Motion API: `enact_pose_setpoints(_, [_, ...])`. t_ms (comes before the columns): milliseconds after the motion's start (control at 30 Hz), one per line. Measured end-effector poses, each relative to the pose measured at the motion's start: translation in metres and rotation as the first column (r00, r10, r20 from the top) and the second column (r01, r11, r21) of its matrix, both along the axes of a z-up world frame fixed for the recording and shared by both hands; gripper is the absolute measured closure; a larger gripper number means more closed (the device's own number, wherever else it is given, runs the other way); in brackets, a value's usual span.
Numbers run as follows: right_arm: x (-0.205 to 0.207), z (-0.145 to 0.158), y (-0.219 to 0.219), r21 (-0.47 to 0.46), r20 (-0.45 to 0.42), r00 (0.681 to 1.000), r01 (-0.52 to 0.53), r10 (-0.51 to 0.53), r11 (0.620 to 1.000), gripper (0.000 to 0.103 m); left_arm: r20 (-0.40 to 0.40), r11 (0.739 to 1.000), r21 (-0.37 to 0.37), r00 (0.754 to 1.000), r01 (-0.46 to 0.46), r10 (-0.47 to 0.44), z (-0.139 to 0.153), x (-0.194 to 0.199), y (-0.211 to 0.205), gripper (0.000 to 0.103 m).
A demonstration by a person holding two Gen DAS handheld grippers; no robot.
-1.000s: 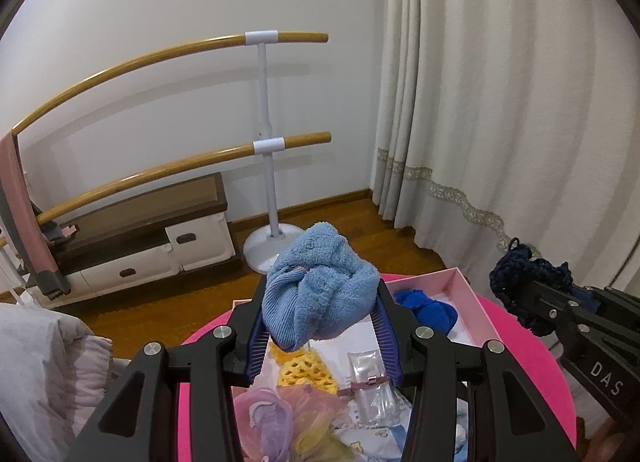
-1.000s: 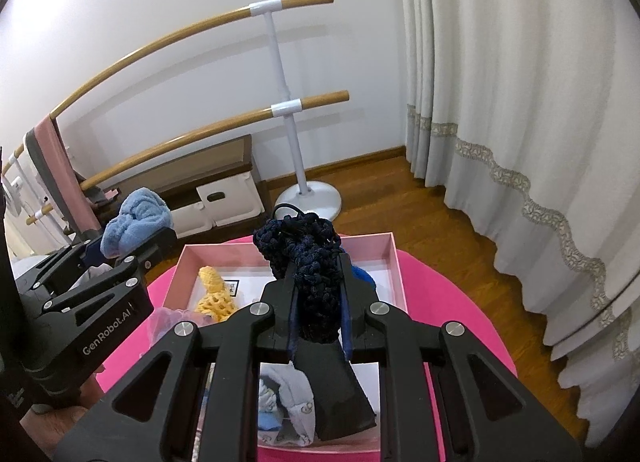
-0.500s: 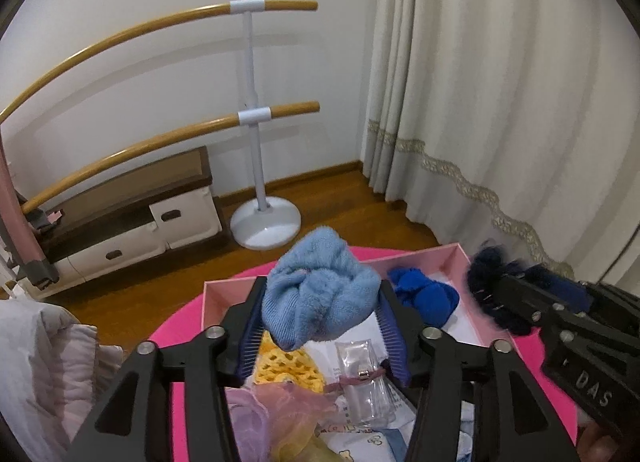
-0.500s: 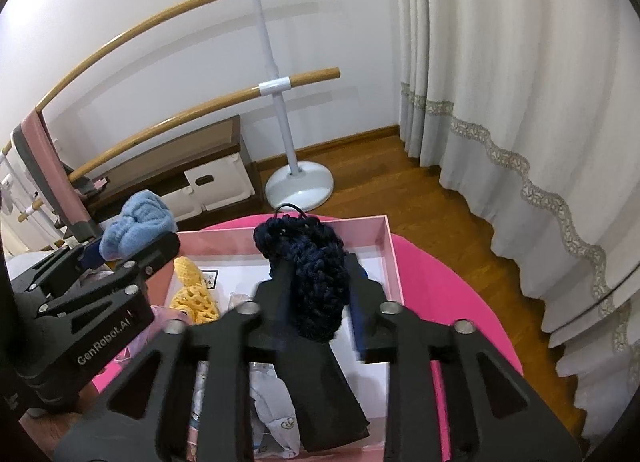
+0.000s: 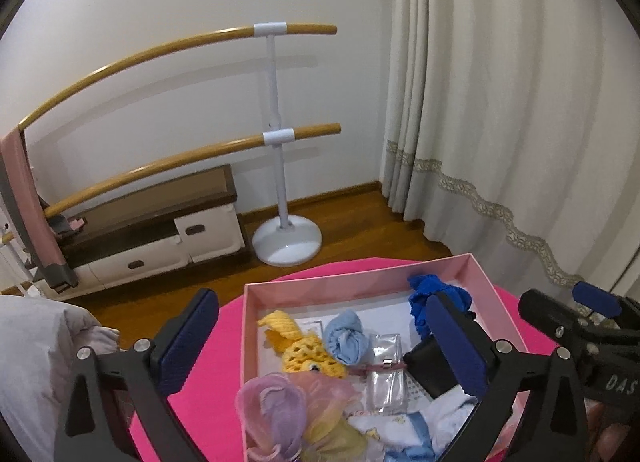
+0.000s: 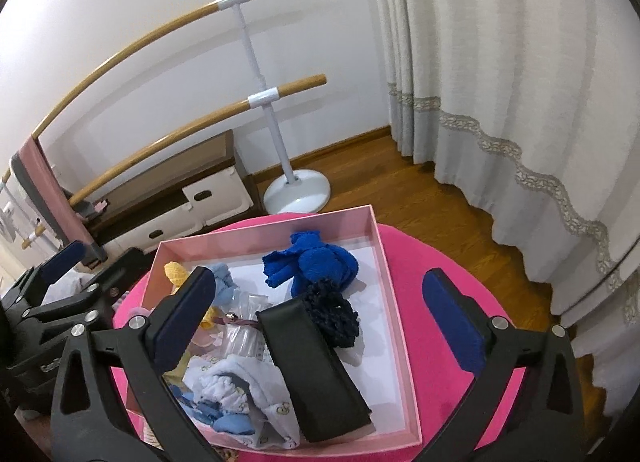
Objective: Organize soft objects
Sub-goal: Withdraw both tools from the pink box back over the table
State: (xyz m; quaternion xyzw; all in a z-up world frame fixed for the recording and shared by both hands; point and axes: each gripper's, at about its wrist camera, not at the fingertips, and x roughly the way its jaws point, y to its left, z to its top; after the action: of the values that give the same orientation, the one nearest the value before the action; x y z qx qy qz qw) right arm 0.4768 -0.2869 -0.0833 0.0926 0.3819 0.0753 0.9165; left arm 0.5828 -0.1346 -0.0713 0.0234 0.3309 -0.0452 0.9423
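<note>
The letters "DAS" are seen in white on the black body of the right gripper (image 5: 592, 304), at the left wrist view's right edge. Nothing else can be read.

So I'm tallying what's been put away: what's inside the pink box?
The pink box holds a royal blue cloth, navy knit, light blue cloth, yellow crochet, black case, printed fabric. Anything beneath stays hidden.
</note>
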Motion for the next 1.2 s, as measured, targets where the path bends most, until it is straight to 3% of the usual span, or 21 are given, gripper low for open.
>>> enact_pose_setpoints(333, [-0.049, 0.024, 0.009, 0.008, 0.065, 0.998, 0.004, -0.004, 1.000, 0.000, 0.059, 1.000, 0.002, 0.998, -0.008, 0.008, 0.014, -0.081, 0.020, 0.000])
enact_pose_setpoints(700, [-0.134, 0.052, 0.009, 0.019, 0.177, 0.984, 0.032, -0.035, 0.999, 0.000, 0.113, 1.000, 0.001, 0.993, -0.020, 0.020, 0.024, -0.180, 0.043, 0.000])
enact_pose_setpoints(1200, [-0.234, 0.039, 0.007, 0.020, 0.214, 0.975, 0.058, -0.061, 0.998, 0.000, 0.150, 0.998, -0.026, 0.987, -0.051, 0.054, 0.021, -0.310, 0.071, 0.000])
